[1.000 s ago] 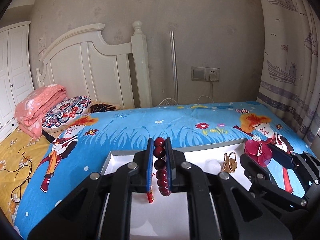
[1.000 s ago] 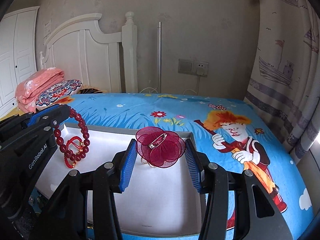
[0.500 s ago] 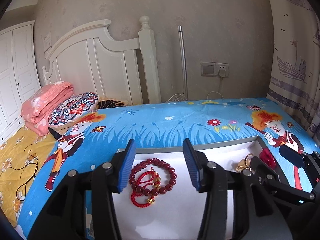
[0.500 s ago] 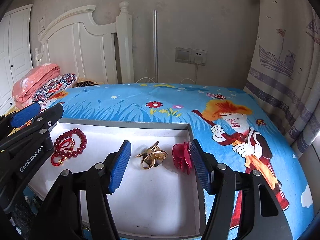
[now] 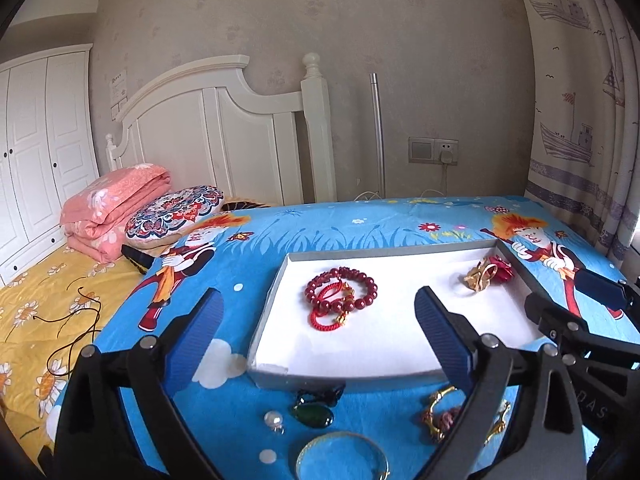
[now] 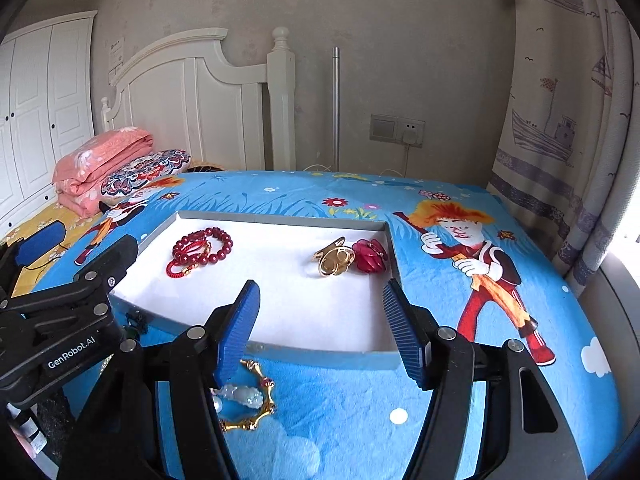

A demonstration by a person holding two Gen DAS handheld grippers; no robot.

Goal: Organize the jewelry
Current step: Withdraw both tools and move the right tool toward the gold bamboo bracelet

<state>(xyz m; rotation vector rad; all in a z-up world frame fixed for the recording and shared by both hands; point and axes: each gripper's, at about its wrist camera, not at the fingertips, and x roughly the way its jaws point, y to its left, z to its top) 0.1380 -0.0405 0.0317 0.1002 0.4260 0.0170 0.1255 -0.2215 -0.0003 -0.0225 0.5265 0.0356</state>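
Two grippers: both stand over the near edge of the tray, each holding nothing.
Bedspread [image 5: 360,236]: blue printed cloth filling the middle of both views; bare stretches lie left of the tray and along the right side.
Tray [image 5: 400,246]: shallow grey-walled box with a white floor, centre of frame; the floor between the two jewelry groups is bare.
Left gripper [image 5: 316,336]: jaws spread wide, just opened further; left pad over the cloth outside the tray's left wall, right pad over the tray floor.
Right gripper [image 6: 320,332]: jaws parted, just opened a little; both pads over the tray's near wall, lower centre.
Bead bracelet [image 5: 342,292]: dark red, lying with a red cord on the tray floor, centre of the left view, beyond and between the left pads, apart from them.
Gold ornament [image 6: 335,258]: upper centre, touching the red flower brooch [image 6: 370,255] in the tray's far right corner.
Loose pieces: gold bangle [image 5: 340,456], green pendant [image 5: 314,416], pearl [image 5: 273,419] on the cloth before the tray.
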